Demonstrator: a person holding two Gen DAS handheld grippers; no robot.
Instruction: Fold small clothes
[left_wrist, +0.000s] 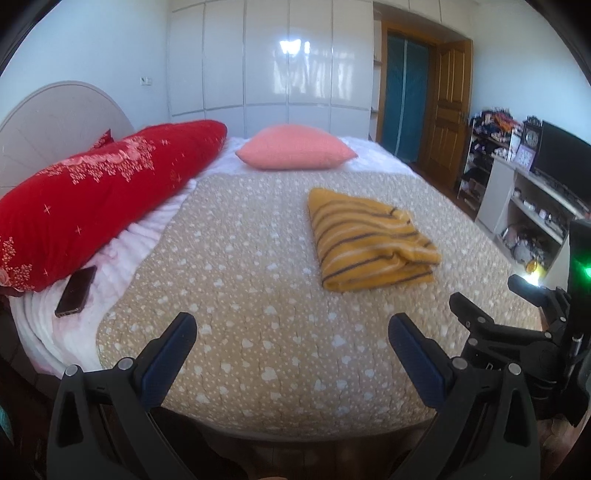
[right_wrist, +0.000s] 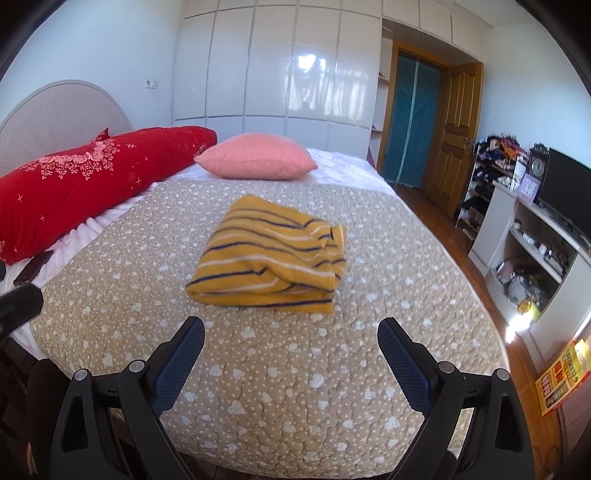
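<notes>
Right wrist view puts the yellow striped garment (right_wrist: 267, 254) at the centre of the frame, already folded into a thick, compact bundle with its folded edge facing us, lying on the beige heart-print quilt (right_wrist: 280, 369) that covers the bed. In the left wrist view we see the same bundle right of centre. Our right hand-held gripper (right_wrist: 291, 354) has its jaws spread wide, holding nothing, poised above the quilt just short of the garment; our left hand-held gripper (left_wrist: 293, 349) is likewise spread and empty, further from the bundle, with the right tool visible at its lower right edge. We judge the folding of this piece to be essentially done, so the step in hand looks like release and retreat; any next move would call either for a light press to flatten the bundle or for fetching another garment, though none shows. Further out, a pink pillow (right_wrist: 256, 157) sits beyond the garment, a red bolster (left_wrist: 99, 195) runs along the upper left, and a dark phone (left_wrist: 75, 291) lies at the left beside it.
</notes>
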